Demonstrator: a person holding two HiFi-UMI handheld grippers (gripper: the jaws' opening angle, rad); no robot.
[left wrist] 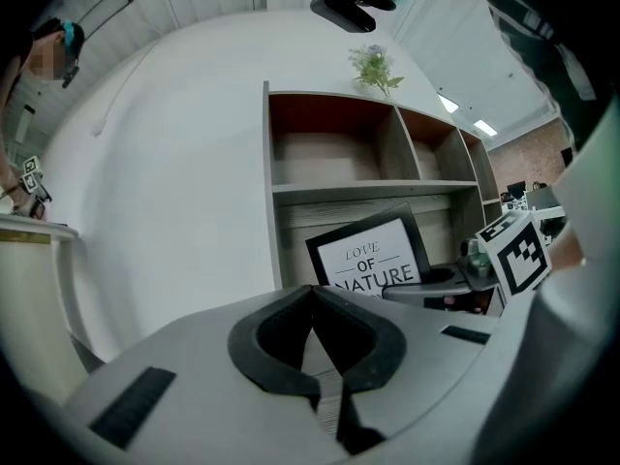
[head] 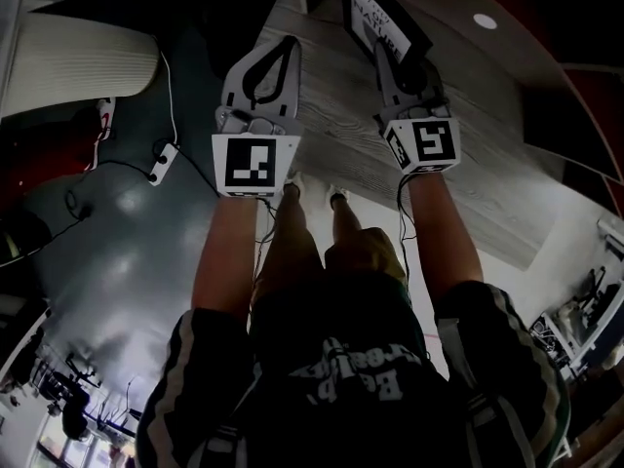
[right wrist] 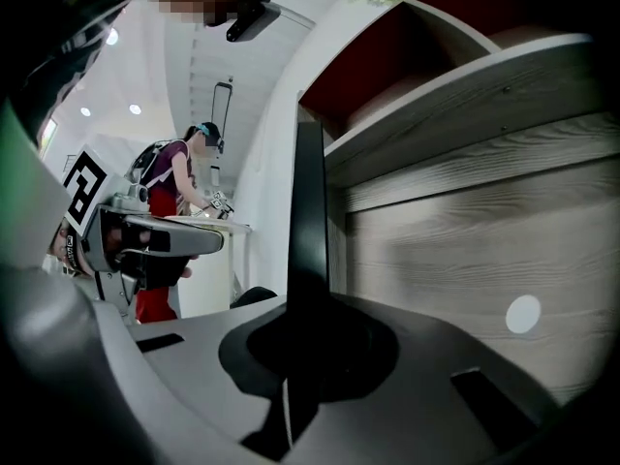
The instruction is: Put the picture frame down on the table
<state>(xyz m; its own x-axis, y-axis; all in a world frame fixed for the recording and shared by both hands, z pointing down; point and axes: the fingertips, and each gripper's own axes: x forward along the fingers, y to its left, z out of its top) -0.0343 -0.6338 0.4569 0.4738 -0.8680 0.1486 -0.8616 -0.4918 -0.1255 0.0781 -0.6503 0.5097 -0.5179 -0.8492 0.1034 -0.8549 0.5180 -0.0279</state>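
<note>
Against woodgrain shelving, right gripper pinches flat black picture frame.

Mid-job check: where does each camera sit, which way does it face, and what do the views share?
Head view: on the person's head, facing steeply down past the forearms and legs to the left tool, right tool and wood-grain surface.
Left gripper view: on the left tool, facing along its shut jaws toward the picture frame below the shelf; right tool at right.
Right gripper view: on the right tool, facing along jaws clamped on the picture frame's edge; left tool at left.
All three show the picture frame.
</note>
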